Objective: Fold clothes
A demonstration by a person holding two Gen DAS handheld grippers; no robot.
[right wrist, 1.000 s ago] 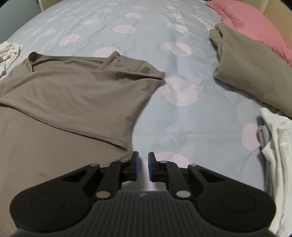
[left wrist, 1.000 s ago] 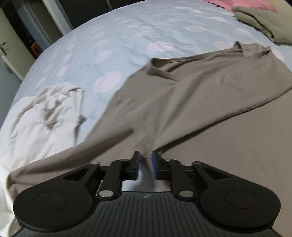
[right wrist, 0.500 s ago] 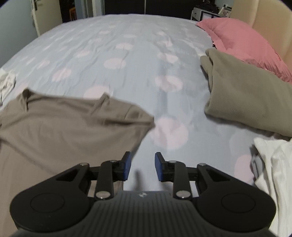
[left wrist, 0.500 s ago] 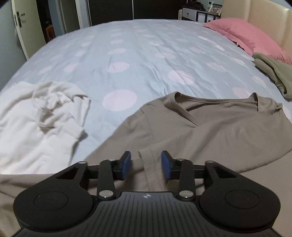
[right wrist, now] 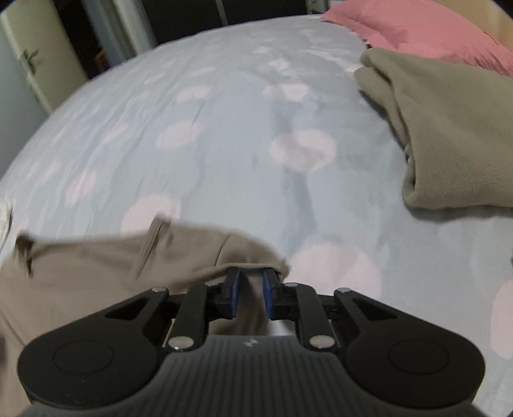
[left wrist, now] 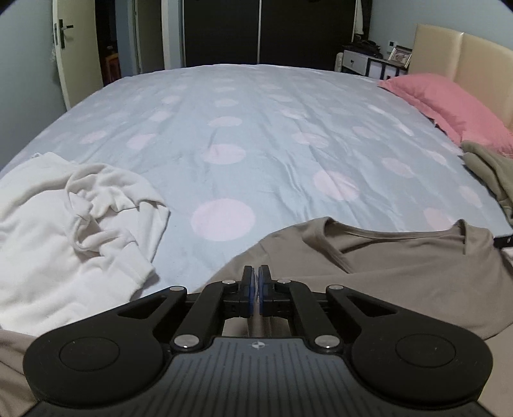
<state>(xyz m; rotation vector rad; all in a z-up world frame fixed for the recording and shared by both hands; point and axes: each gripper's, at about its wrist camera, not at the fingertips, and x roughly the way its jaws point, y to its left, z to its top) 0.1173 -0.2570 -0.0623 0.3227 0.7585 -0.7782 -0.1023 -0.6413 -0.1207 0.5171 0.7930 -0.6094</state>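
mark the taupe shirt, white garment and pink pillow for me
taupe shirt (left wrist: 416, 282): left wrist view, on the chest below the neckline.
white garment (left wrist: 48, 243): left wrist view, on the flat body of the crumpled pile.
pink pillow (right wrist: 423, 25): right wrist view, on its top face.

dim indoor light | fisheye edge bending | right wrist view motion-blurred

Two wrist fisheyes, both held low over the bed (left wrist: 256, 106)

The bed is viewed lengthwise from just behind each gripper — the left view level, the right view tilted and blurred; the taupe shirt (left wrist: 400, 266) (right wrist: 96, 266) and pink pillow (left wrist: 449, 102) (right wrist: 416, 25) are shared.
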